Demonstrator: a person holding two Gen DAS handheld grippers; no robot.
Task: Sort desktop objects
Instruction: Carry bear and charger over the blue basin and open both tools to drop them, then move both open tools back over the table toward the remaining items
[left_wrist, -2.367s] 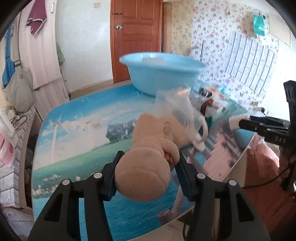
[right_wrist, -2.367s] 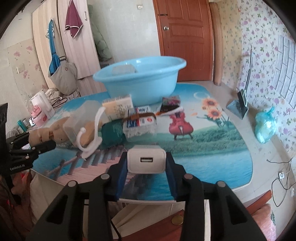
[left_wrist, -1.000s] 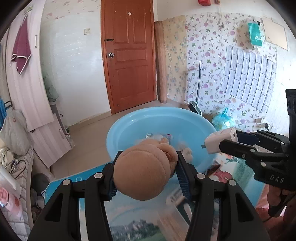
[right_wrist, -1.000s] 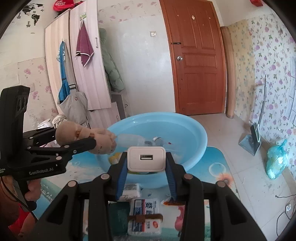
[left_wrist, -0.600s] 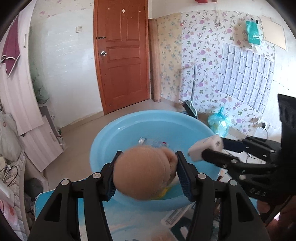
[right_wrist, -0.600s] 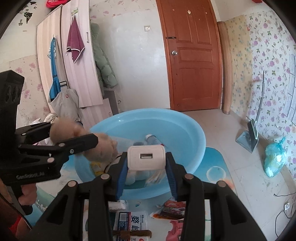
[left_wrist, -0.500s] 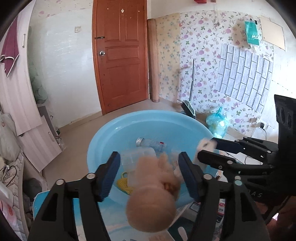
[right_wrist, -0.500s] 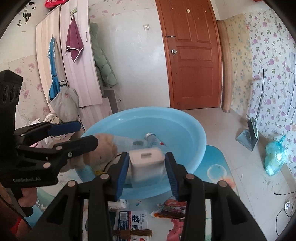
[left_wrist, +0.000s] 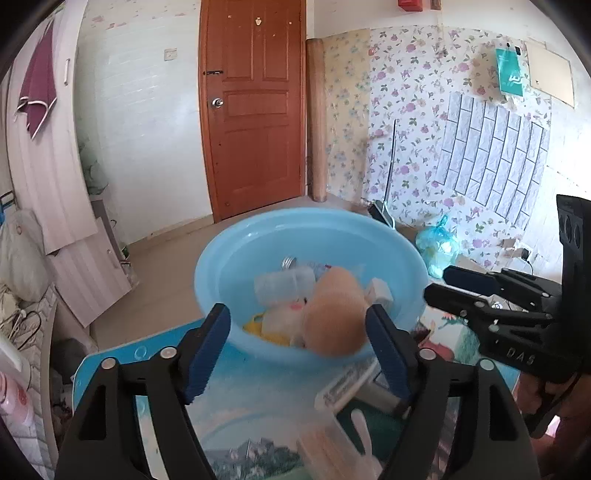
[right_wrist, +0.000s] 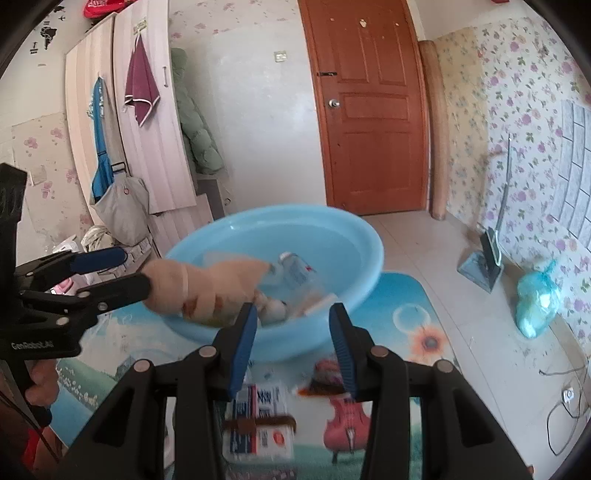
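Observation:
My left gripper (left_wrist: 297, 325) is open just in front of the light blue basin (left_wrist: 221, 266). The tan plush toy (left_wrist: 334, 319) is loose and blurred, dropping over the basin's near rim. In the right wrist view the plush toy (right_wrist: 207, 291) stretches from the left gripper (right_wrist: 122, 275) tips into the basin (right_wrist: 369, 251). My right gripper (right_wrist: 293, 317) is open too, with nothing between its fingers. The white charger (right_wrist: 319, 302) lies inside the basin, seen in the left wrist view as a white charger (left_wrist: 380, 291) beside the plush. The right gripper (left_wrist: 441, 284) hovers at the basin's right.
The basin also holds a small bottle (right_wrist: 295, 269), a clear container (left_wrist: 280, 288) and something yellow (left_wrist: 258, 325). On the printed table cover (right_wrist: 406, 332) lie a banded white box (right_wrist: 258, 424) and a snack packet (right_wrist: 325, 373). A clear bag of sticks (left_wrist: 332, 443) lies nearest me.
Both grippers carried their loads up over the basin and opened. The plush toy left the left gripper and is falling in; the charger left the right gripper and dropped into the basin.

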